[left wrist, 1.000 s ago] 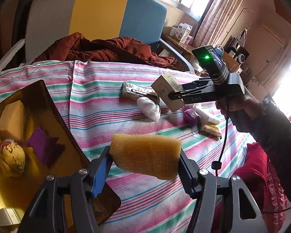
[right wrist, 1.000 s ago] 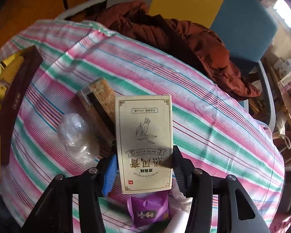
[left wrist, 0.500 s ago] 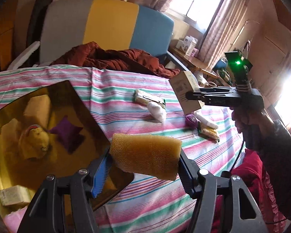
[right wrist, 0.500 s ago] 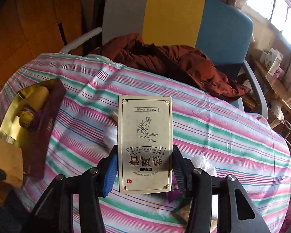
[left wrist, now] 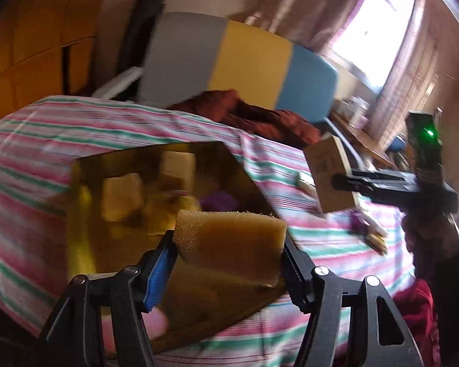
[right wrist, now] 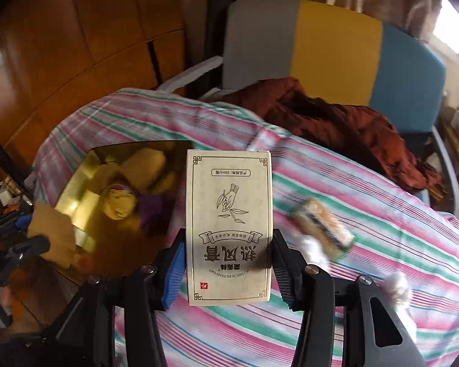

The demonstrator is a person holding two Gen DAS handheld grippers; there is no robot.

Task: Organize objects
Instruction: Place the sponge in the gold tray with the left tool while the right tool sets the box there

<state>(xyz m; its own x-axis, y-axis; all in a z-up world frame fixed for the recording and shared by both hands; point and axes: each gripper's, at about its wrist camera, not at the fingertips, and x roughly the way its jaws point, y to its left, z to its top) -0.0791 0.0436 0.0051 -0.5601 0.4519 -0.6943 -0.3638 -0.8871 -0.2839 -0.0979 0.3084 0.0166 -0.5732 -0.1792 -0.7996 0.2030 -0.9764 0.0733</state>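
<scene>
My left gripper (left wrist: 229,253) is shut on a yellow-brown sponge (left wrist: 229,244) and holds it over the near part of a shiny gold tray (left wrist: 88,214). The tray holds a yellow block, a purple packet and other small items. My right gripper (right wrist: 229,260) is shut on a cream printed box (right wrist: 229,214), held above the striped tablecloth (right wrist: 352,321) just right of the gold tray (right wrist: 107,244). The right gripper with the box (left wrist: 330,177) also shows in the left wrist view. The sponge (right wrist: 50,238) shows at the left of the right wrist view.
A wrapped snack bar (right wrist: 324,229), a white wad (right wrist: 396,284) and small packets (left wrist: 367,229) lie on the cloth to the right. A rust-red jacket (right wrist: 336,122) lies on the grey, yellow and blue chair (right wrist: 330,46) behind the table. Wooden panels stand at the left.
Both grippers have swung left toward the gold tray while keeping their loads. The sponge is now over the tray, and the box is now beside it.
</scene>
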